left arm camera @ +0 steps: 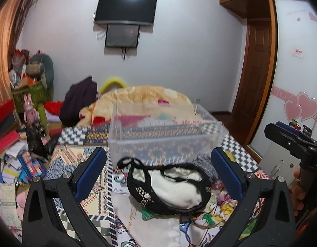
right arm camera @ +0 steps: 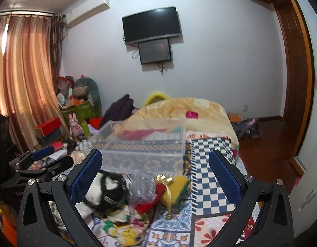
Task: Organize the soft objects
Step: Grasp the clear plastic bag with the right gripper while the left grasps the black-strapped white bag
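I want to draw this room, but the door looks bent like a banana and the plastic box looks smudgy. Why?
Both wrist views use a fisheye lens, so the door bows at the edge in the left view and curves more in the right. The clear box looks slightly blurred in both views. In the right view the curtain glows orange with light behind it.

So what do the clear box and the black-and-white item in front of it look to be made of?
Clear box: rigid transparent plastic or acrylic, glossy; the bedspread pattern shows straight through its walls. Black-and-white item: soft fabric, a white satin-like sheen edged in what looks like black lace; it lies crumpled and limp. The exact fibre can't be told.
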Available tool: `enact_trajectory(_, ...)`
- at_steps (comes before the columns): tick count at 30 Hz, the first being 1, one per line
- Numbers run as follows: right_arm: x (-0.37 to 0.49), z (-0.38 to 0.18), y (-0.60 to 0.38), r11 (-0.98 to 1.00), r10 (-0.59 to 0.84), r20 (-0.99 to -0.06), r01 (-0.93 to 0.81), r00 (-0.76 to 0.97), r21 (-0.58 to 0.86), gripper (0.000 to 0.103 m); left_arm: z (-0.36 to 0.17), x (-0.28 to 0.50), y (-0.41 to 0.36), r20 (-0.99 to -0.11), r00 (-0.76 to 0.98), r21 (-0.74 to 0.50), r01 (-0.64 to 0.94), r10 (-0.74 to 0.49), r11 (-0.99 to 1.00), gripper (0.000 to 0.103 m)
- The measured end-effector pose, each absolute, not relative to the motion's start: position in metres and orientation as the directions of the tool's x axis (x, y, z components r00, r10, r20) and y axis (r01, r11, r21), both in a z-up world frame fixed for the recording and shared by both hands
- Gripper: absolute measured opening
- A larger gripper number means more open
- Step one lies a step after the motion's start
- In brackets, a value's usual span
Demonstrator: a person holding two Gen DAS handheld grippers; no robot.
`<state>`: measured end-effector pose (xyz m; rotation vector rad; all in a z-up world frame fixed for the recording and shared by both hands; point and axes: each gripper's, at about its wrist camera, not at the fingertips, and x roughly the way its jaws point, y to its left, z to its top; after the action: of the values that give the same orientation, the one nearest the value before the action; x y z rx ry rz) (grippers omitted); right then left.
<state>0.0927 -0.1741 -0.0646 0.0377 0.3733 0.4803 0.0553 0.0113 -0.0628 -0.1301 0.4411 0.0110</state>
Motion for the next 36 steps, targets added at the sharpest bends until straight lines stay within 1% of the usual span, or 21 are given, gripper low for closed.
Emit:
enact_trajectory(2, 0.097, -0.072, -0.174, 0.893, 0.446, -0.366, -0.434, 0.817, 0.120, 0.101, -0.072, 0.062, 0.014, -0.455, 0.890, -0.129, -0.046, -0.018, 0.991, 0.102)
enact_trajectory(4, 0.103, -0.079, -0.176, 0.898, 0.435, -0.393, -0.424, 0.810, 0.118, 0.093, -0.080, 0.067, 0.017, -0.477, 0.879, -0.123, -0.054, -0.011, 0.991, 0.092)
enact_trajectory(8, 0.113, -0.092, -0.181, 0.904, 0.420, -0.443, -0.409, 0.792, 0.126, 0.084, -0.093, 0.073, 0.023, -0.514, 0.858, -0.125, -0.073, -0.001, 0.990, 0.087)
enact_trajectory(10, 0.116, -0.097, -0.184, 0.901, 0.427, -0.465, -0.409, 0.776, 0.144, 0.075, -0.101, 0.079, 0.030, -0.535, 0.845, -0.138, -0.076, -0.010, 0.987, 0.080)
enact_trajectory(12, 0.119, -0.101, -0.186, 0.893, 0.442, -0.481, -0.419, 0.757, 0.163, 0.070, -0.107, 0.082, 0.035, -0.557, 0.830, -0.151, -0.073, -0.024, 0.986, 0.077)
enact_trajectory(14, 0.117, -0.102, -0.184, 0.885, 0.458, -0.484, -0.435, 0.746, 0.168, 0.069, -0.115, 0.087, 0.038, -0.574, 0.818, -0.159, -0.070, -0.034, 0.985, 0.074)
enact_trajectory(16, 0.115, -0.101, -0.178, 0.877, 0.471, -0.483, -0.452, 0.738, 0.164, 0.067, -0.120, 0.090, 0.038, -0.587, 0.808, -0.169, -0.061, -0.050, 0.984, 0.065)
enact_trajectory(17, 0.114, -0.102, -0.174, 0.871, 0.479, -0.483, -0.464, 0.733, 0.159, 0.067, -0.123, 0.092, 0.038, -0.594, 0.802, -0.173, -0.057, -0.058, 0.983, 0.063)
enact_trajectory(19, 0.111, -0.103, -0.166, 0.862, 0.491, -0.487, -0.485, 0.722, 0.150, 0.066, -0.127, 0.094, 0.038, -0.600, 0.797, -0.179, -0.050, -0.068, 0.983, 0.053)
enact_trajectory(21, 0.116, -0.106, -0.154, 0.856, 0.494, -0.495, -0.498, 0.715, 0.135, 0.062, -0.129, 0.095, 0.038, -0.602, 0.794, -0.187, -0.041, -0.081, 0.982, 0.047)
enact_trajectory(22, 0.118, -0.108, -0.151, 0.854, 0.494, -0.502, -0.504, 0.710, 0.128, 0.058, -0.130, 0.095, 0.038, -0.600, 0.795, -0.187, -0.035, -0.086, 0.982, 0.045)
enact_trajectory(23, 0.120, -0.110, -0.148, 0.852, 0.494, -0.510, -0.508, 0.704, 0.124, 0.057, -0.130, 0.094, 0.037, -0.598, 0.797, -0.180, -0.033, -0.083, 0.983, 0.044)
enact_trajectory(26, 0.126, -0.114, -0.140, 0.843, 0.501, -0.533, -0.524, 0.682, 0.122, 0.051, -0.130, 0.092, 0.036, -0.589, 0.805, -0.165, -0.031, -0.073, 0.986, 0.037)
enact_trajectory(28, 0.128, -0.117, -0.136, 0.845, 0.491, -0.545, -0.525, 0.680, 0.106, 0.046, -0.129, 0.091, 0.036, -0.584, 0.809, -0.166, -0.029, -0.075, 0.986, 0.029)
enact_trajectory(30, 0.129, -0.117, -0.134, 0.845, 0.484, -0.549, -0.527, 0.681, 0.091, 0.046, -0.128, 0.090, 0.037, -0.578, 0.812, -0.177, -0.022, -0.086, 0.984, 0.024)
enact_trajectory(32, 0.128, -0.117, -0.133, 0.847, 0.478, -0.551, -0.526, 0.684, 0.082, 0.046, -0.126, 0.087, 0.040, -0.569, 0.814, -0.214, -0.006, -0.120, 0.977, 0.021)
enact_trajectory(33, 0.127, -0.116, -0.131, 0.847, 0.476, -0.550, -0.526, 0.687, 0.076, 0.046, -0.124, 0.086, 0.040, -0.565, 0.816, -0.222, -0.003, -0.126, 0.975, 0.017)
enact_trajectory(36, 0.124, -0.111, -0.130, 0.858, 0.459, -0.534, -0.510, 0.710, 0.058, 0.046, -0.118, 0.081, 0.039, -0.548, 0.828, -0.217, -0.002, -0.120, 0.976, 0.016)
